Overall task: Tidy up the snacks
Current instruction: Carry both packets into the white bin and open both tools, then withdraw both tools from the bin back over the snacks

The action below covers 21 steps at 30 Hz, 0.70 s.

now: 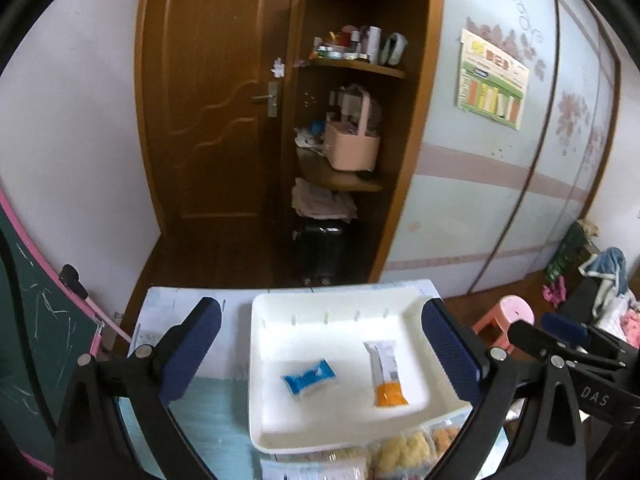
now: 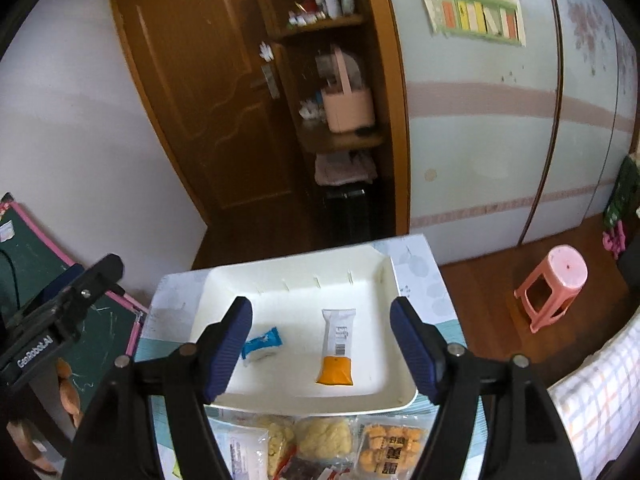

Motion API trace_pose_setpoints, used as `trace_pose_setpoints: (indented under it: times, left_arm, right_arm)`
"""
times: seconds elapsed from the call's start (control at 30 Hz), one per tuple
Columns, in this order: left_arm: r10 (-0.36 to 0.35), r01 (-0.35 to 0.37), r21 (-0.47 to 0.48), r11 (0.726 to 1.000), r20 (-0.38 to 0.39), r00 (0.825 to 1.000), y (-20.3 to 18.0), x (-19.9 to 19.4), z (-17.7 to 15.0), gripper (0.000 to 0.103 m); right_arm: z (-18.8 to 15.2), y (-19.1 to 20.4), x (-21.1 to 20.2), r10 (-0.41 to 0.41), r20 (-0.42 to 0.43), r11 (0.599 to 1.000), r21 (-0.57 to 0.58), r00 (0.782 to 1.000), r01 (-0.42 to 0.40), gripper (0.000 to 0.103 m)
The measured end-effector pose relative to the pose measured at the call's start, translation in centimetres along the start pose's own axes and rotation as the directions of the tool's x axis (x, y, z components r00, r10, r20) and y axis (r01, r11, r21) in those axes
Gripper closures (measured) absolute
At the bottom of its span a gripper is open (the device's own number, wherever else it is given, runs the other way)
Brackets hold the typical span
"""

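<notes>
A white tray (image 1: 340,424) (image 2: 288,280) sits on a small table. Two snacks lie flat in it: a blue and white packet (image 1: 310,378) (image 2: 261,345) on the left and a long white and orange packet (image 1: 386,372) (image 2: 337,346) on the right. My left gripper (image 1: 320,344) hangs wide open above the tray with nothing between its blue pads. My right gripper (image 2: 322,344) is also open and empty above the tray. Several clear bags of yellow snacks (image 1: 404,454) (image 2: 320,440) lie on the table in front of the tray.
The table (image 1: 180,312) (image 2: 432,280) stands by a wooden door (image 1: 212,112) and open shelves holding a pink basket (image 1: 352,144). A green chalkboard (image 1: 36,340) leans at the left. A pink stool (image 2: 554,284) stands on the floor at the right.
</notes>
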<state>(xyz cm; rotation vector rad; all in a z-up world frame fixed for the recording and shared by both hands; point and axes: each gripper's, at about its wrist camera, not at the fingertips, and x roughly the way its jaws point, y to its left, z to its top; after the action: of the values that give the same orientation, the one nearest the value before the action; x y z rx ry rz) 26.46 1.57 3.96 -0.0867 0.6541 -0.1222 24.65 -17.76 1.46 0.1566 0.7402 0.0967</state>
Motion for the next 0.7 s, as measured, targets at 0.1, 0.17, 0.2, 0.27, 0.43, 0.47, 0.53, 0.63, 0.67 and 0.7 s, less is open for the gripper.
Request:
trace_pose_setpoints:
  times: [0.1,0.17,0.2,0.27,0.43,0.47,0.53,0.63,0.67,0.7]
  left_arm:
    - [-0.03,0.03,-0.007,1.0,-0.04,0.999,0.1,-1.5,0.1,0.003]
    - [-0.048,0.048,-0.007,0.999,-0.058,0.997,0.2,-2.7,0.0,0.003]
    - [-0.05,0.05,-0.007,0.999,-0.058,0.997,0.2,-3.3,-0.1,0.003]
    - [-0.058,0.058,0.001,0.998,-0.055,0.997,0.4,-4.5,-0.1,0.003]
    - [-0.035,0.036,0.031,0.999,-0.025,0.999,0.9,-7.5,-0.2,0.003]
    - [-0.035,0.035,0.035,0.999,-0.02,0.999,0.9,-8.2,-0.2,0.003]
    - [-0.036,0.037,0.043,0.998,-0.013,0.999,1.1,-9.3,-0.2,0.003]
    - [-0.028,0.027,0.066,0.997,0.006,1.0,1.3,-11.3,-0.5,0.003]
    - [-0.025,0.024,0.075,0.997,0.013,1.0,1.4,-11.9,-0.5,0.003]
    - [-0.023,0.022,0.08,0.997,0.018,1.0,1.5,-12.3,-0.5,0.003]
  right_arm:
    - [-0.2,1.1,-2.1,0.013,0.037,1.0,-0.026,0.999,-0.013,0.031]
    - [-0.5,2.0,-3.9,0.031,0.072,0.998,-0.055,0.997,-0.027,0.031]
    - [-0.6,2.4,-4.7,0.038,0.09,0.997,-0.07,0.995,-0.032,0.031]
    - [-0.9,2.9,-6.0,0.056,0.11,0.995,-0.091,0.992,-0.046,0.031]
    - [-1.6,3.8,-8.1,0.116,0.079,0.988,-0.108,0.99,-0.107,0.031]
    - [-1.7,4.0,-8.5,0.115,0.075,0.987,-0.118,0.99,-0.106,0.031]
    - [-2.0,4.4,-9.0,0.107,0.074,0.986,-0.136,0.991,-0.096,0.031]
    - [-2.5,4.7,-10.1,0.108,0.07,0.983,-0.156,0.992,-0.096,0.031]
    - [-2.6,4.7,-10.4,0.103,0.074,0.983,-0.161,0.992,-0.09,0.031]
    - [-2.7,4.7,-10.7,0.099,0.077,0.983,-0.165,0.992,-0.086,0.031]
